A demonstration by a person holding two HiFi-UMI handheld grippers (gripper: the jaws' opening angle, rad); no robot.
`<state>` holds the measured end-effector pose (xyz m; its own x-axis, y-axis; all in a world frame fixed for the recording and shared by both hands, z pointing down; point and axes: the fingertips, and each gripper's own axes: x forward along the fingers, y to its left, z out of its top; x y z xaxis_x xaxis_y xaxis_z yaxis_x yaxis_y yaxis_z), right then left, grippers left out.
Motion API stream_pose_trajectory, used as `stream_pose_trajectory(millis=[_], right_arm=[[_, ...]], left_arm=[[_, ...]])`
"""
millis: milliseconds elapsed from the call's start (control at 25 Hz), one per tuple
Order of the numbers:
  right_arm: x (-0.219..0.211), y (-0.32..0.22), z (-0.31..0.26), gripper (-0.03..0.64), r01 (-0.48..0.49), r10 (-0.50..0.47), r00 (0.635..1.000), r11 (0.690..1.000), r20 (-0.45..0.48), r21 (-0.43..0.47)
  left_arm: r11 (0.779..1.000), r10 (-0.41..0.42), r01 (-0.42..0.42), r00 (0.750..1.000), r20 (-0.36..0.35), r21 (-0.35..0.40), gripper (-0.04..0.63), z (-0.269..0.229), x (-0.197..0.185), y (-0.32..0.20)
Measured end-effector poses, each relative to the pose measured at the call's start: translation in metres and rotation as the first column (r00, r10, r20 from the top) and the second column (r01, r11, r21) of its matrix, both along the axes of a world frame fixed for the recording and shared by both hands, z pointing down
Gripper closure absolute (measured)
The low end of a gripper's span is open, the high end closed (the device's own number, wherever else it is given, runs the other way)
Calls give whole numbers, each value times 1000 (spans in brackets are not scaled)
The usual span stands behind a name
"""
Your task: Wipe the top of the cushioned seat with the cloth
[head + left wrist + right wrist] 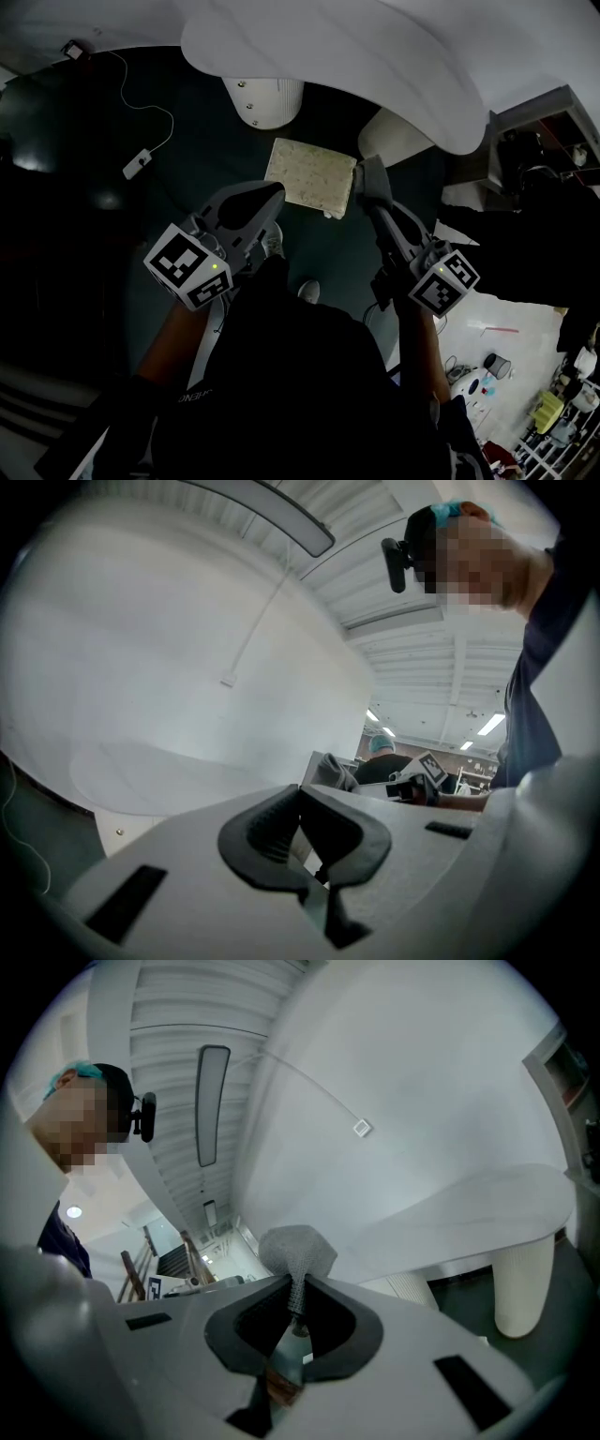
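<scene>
Right gripper (296, 1302): jaws closed on a narrow fold of the grey cloth (298, 1246), which is bunched beyond the fingertips and held just near of the white cushioned seat (422, 1110), apparently not yet touching it. Left gripper (302, 808): jaws pressed together, nothing between them. As little cloth is pinched, it may be dragged free by friction on the seat top, or the upholstery scraped by bare jaws.

Ahead the seat (375, 47) overhangs; floor (187, 159) btwn its 2 legs (263, 101) open bar mat (310, 174).
</scene>
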<state>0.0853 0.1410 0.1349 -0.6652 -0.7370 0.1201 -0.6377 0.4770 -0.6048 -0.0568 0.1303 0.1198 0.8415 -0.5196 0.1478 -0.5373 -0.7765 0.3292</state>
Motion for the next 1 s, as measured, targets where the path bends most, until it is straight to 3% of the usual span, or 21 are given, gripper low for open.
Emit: stream_pose_trajectory(millis=[480,640,800,1000], right_arm=[[-60,-95,23,575,-58,52,996,995,-68,-79],[-75,-117,22,575,-54,44,996,991,-81,-124],[-76,-135,34,575,-26,10,987,995,-158,-98],[-87,-156,53,575,-2,-19,981,994,-191,-111]], left_arm=[[998,19,-22,999,-49,-62,588,29,-72,-104],[996,10,-15,998,-58,-86,588,40,-79,-127],[997,7,-12,998,-63,-80,588,47,-82,-144],[994,-5,0,999,-45,-109,588,67,-86,-164]])
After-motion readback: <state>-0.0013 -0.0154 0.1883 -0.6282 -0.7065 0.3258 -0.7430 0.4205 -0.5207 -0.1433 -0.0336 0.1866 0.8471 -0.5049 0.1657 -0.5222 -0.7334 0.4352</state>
